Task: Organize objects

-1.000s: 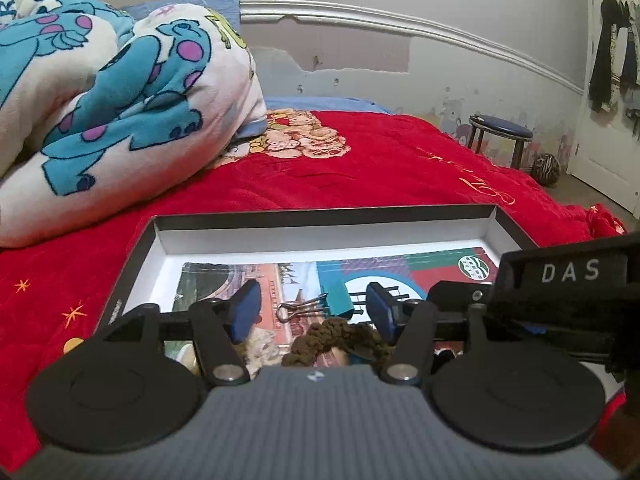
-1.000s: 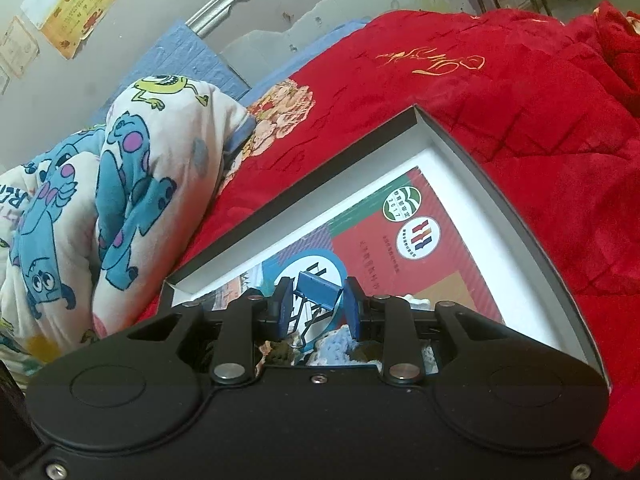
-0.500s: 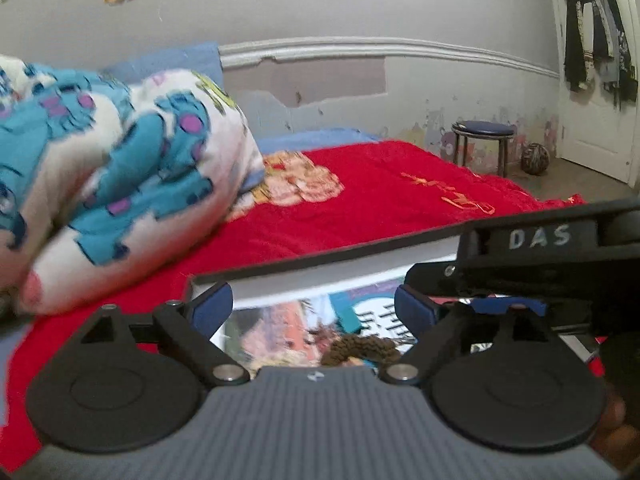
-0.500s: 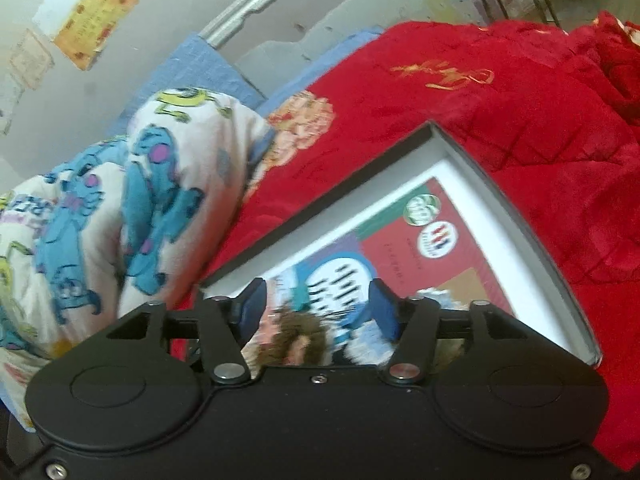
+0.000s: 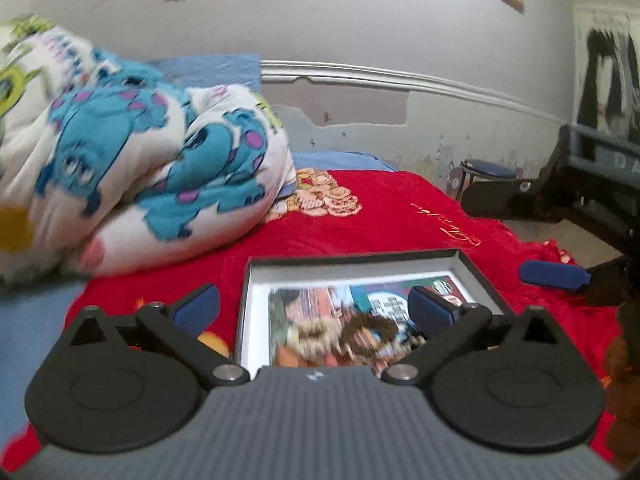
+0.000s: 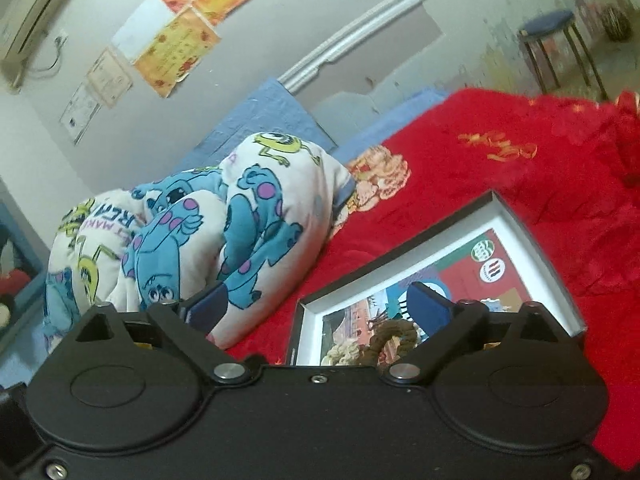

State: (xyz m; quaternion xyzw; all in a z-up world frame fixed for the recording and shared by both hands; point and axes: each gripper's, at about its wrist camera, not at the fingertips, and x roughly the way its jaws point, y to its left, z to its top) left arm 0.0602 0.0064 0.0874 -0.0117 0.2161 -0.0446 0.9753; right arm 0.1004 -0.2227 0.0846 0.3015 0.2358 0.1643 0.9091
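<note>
- Two scrunchies lie inside the shallow box (image 5: 352,260) on the red bedspread (image 5: 400,216) in the left wrist view: a cream scrunchie (image 5: 310,334) touching a brown scrunchie (image 5: 370,330), both on the printed box floor.
- Left gripper (image 5: 314,306) has its jaws spread wide, nothing between them; they have just been opening, and the box looks farther off than a second ago.
- Right wrist view: the box (image 6: 520,216) holds the brown scrunchie (image 6: 394,336) beside the cream scrunchie (image 6: 340,350).
- Right gripper (image 6: 320,304) stands wide apart and empty; its jaws have just been opening, and the blue clip pinched a second ago is gone from them.
</note>
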